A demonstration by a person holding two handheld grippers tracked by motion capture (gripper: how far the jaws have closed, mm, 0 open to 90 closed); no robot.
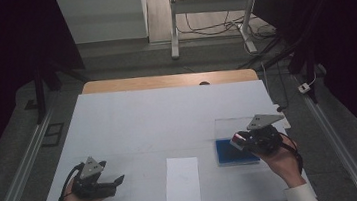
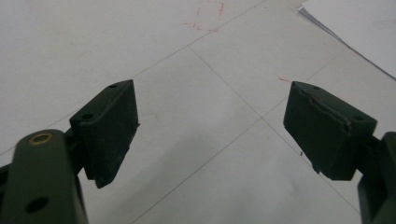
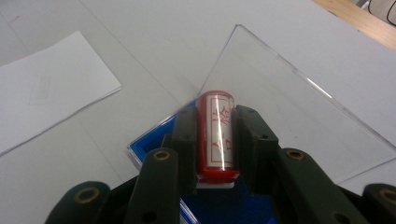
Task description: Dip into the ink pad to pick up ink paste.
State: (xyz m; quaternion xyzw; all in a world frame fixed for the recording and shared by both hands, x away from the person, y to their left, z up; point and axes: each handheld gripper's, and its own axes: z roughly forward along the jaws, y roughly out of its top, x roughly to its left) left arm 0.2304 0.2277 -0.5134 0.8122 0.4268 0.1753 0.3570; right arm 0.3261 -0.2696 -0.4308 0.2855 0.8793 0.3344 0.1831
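The right gripper [image 3: 215, 140] has its jaws clamped on a red stamp [image 3: 215, 133], a cylinder with a white label printed in red characters, and holds it just over the blue ink pad [image 1: 232, 151]. From the right gripper view the stamp lies along the jaws, gripped on its round sides, so it could roll or slide out of the grip if it is pushed down hard on the pad. Whether its face already touches the ink I cannot tell; the jaws hide the lower end.

Left of the ink pad, well apart from it, lies the sheet of paper [image 1: 182, 181], which looks like the place for the print. It is loose on the table [image 1: 133, 120], so a stamp brought down at a slant could drag it or leave a smeared, half-printed mark. Nothing pins it.

Farther left of the pad again, the left gripper [image 1: 117, 180] rests low over the table with its jaws wide apart and nothing between them, too far off to steady the sheet.

Just behind the ink pad, touching its far edge, the clear lid [image 3: 299, 98] lies flat; a careless lift of the stamp could knock it and shift the pad.
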